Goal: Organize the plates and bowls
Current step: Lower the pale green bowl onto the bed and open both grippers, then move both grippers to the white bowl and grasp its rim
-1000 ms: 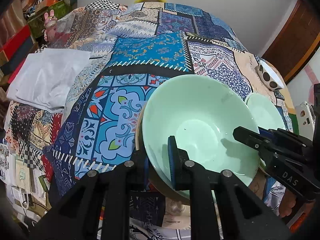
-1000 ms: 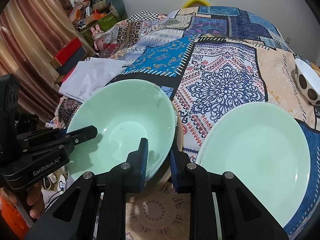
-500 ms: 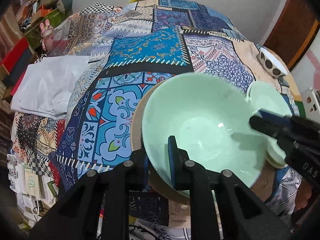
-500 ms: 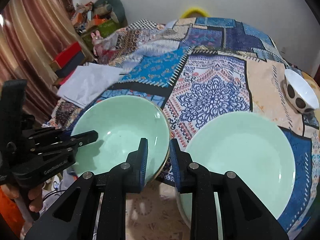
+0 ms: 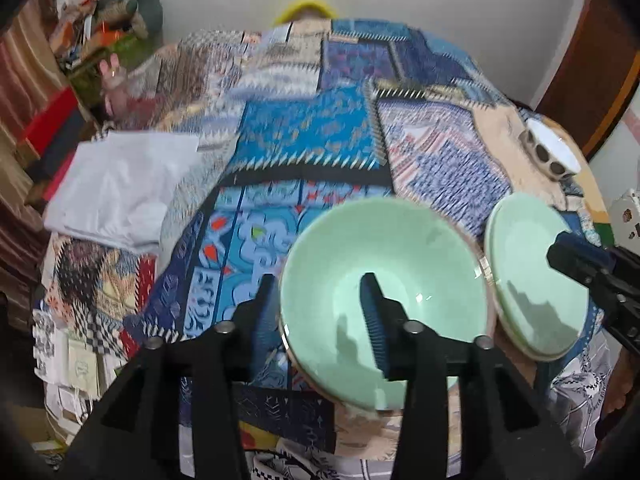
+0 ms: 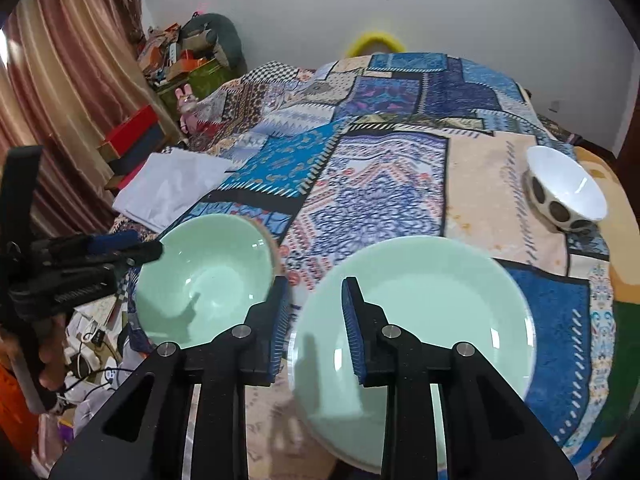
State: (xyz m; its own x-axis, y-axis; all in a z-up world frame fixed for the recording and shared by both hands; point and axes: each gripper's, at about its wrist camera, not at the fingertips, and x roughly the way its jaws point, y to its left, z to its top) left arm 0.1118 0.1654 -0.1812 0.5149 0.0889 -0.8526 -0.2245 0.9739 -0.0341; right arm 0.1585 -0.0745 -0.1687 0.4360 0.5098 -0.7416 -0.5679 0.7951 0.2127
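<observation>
Both grippers have just been opening. The left gripper point(image 5: 316, 312) straddles the green bowl's point(image 5: 384, 292) near rim, jaws apart; the right gripper point(image 6: 314, 318) likewise at the green plate point(image 6: 440, 300) — near bed edge. Spotted bowl point(image 6: 568, 188) remains apart — 1 dish unsorted, likely.

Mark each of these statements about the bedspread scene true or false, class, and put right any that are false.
1. The green bowl sits left of the green plate. True.
2. The spotted bowl is stacked inside the green bowl. False: it stands alone at the far right of the quilt.
3. The left gripper has its jaws apart, astride the green bowl's near rim. True; they have just been opening.
4. The right gripper is clamped on the spotted bowl. False: its jaws, just opening, straddle the green plate's rim.
5. A white cloth covers the green plate. False: it lies far left.
</observation>
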